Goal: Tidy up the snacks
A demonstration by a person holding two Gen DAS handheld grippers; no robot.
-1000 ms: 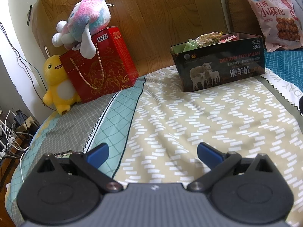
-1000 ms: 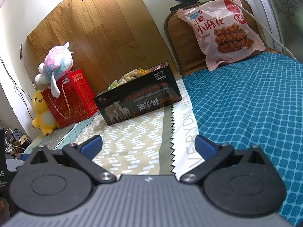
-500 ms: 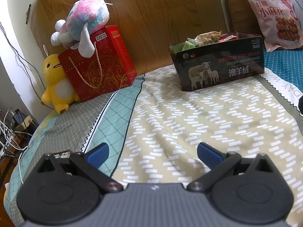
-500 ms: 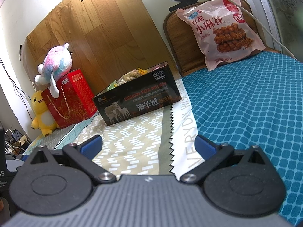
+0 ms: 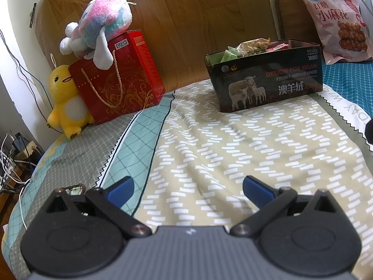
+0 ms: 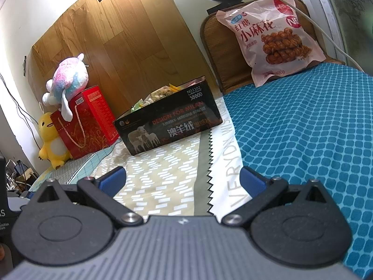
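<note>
A black box [image 5: 265, 79] printed with sheep stands on the bed near the headboard and holds several small snack packets [image 5: 251, 46]. It also shows in the right wrist view [image 6: 170, 126]. A large pink snack bag [image 5: 335, 23] leans upright against a brown cushion at the far right, also in the right wrist view [image 6: 272, 37]. My left gripper [image 5: 186, 186] is open and empty, low over the bedspread, well short of the box. My right gripper [image 6: 181, 179] is open and empty, low over the bed.
A red gift bag [image 5: 116, 79] with a pastel plush [image 5: 102, 30] on top and a yellow duck plush [image 5: 65, 98] stand at the back left. A wooden headboard [image 5: 186, 18] is behind. Cables and a power strip [image 5: 14, 149] lie off the bed's left edge.
Both grippers stay open and empty. The left view has shifted slightly, with the box and plush a little further left. The right view has barely changed.
</note>
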